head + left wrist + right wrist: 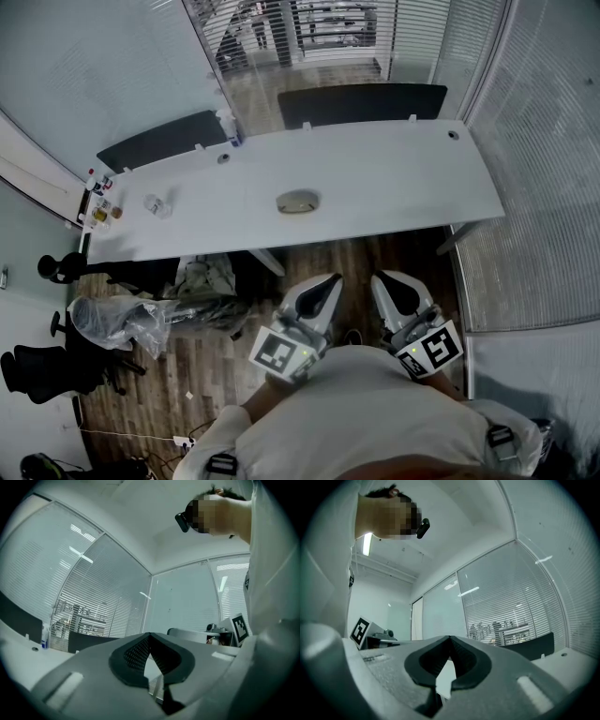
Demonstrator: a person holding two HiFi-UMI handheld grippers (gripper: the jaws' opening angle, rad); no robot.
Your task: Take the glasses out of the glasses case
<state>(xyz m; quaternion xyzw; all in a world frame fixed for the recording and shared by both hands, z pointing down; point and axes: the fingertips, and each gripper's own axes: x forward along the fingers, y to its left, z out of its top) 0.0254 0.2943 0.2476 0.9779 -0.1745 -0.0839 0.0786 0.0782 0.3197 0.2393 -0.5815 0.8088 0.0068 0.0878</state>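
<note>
Hanging low in the frame, close to the person's body, the left gripper [328, 284] and the right gripper [384, 283] both point toward the table. Each gripper view shows its jaws clenched tip to tip with nothing between them. That makes two grippers, both empty.

Past a strip of wooden floor stands one long white table [403, 187]. The glasses case [298, 201], the only one in sight, lies flat near the middle of the frame on the tabletop, well apart from both grippers. It looks closed, so no glasses can be seen.

The case is probably light, stiff and smooth, so it may slide on the bare top when pushed. One gripper should pin it across its short sides while the other lifts the lid at the seam. The glasses inside will likely be thin and fragile, and are best taken by the bridge or an arm, never by the lenses.

Toward the left end lie one clear crumpled thing [157, 204] and a small cluster of bottles [101, 208], too small to count. Two dark panels [361, 101] stand at the table's far edge.
</note>
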